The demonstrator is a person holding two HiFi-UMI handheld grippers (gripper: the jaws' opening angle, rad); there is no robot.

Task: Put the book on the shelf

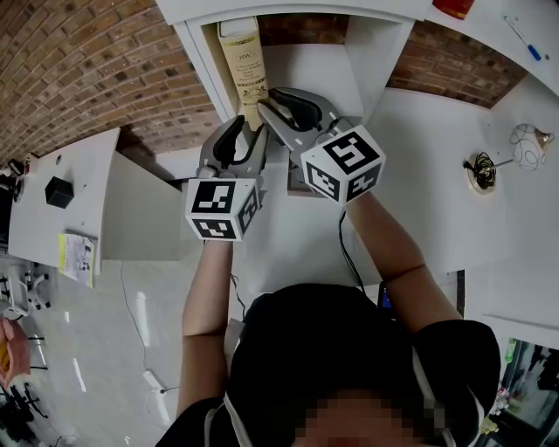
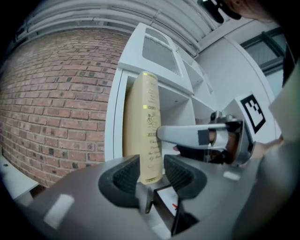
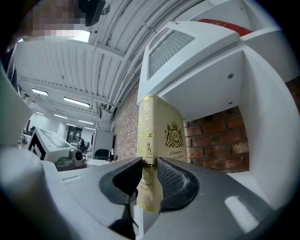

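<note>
Head view first: the cream book (image 1: 242, 65) stands upright at twelve o'clock, inside the white shelf (image 1: 376, 52) and just beside its left wall. The left gripper (image 1: 249, 131) comes up from the book's six o'clock and the right gripper (image 1: 275, 100) reaches in from its four o'clock. The book's foot is lost behind both of them here, so I can't say whether it rests on the shelf floor. A red object (image 1: 454, 7) on top of the shelf is cut off at the frame edge. Over to the left gripper view: the jaws stand narrowly apart with the book's lower end between them, and the pads look pressed to either side. One of the right gripper's fingers (image 2: 183, 135) meets the book from three o'clock, with the brick wall (image 2: 56, 108) out at nine. Now the right gripper view: the jaws are pinched on the book across its spine, one pad on each side, and the foot shows below them. The smaller print is too small to read, and the jaws cover the shelf floor. Doing this well, I'd say, means keeping the book plumb, seating its bottom edge flat, nudging it to the left wall, then letting go one gripper at a time.
</note>
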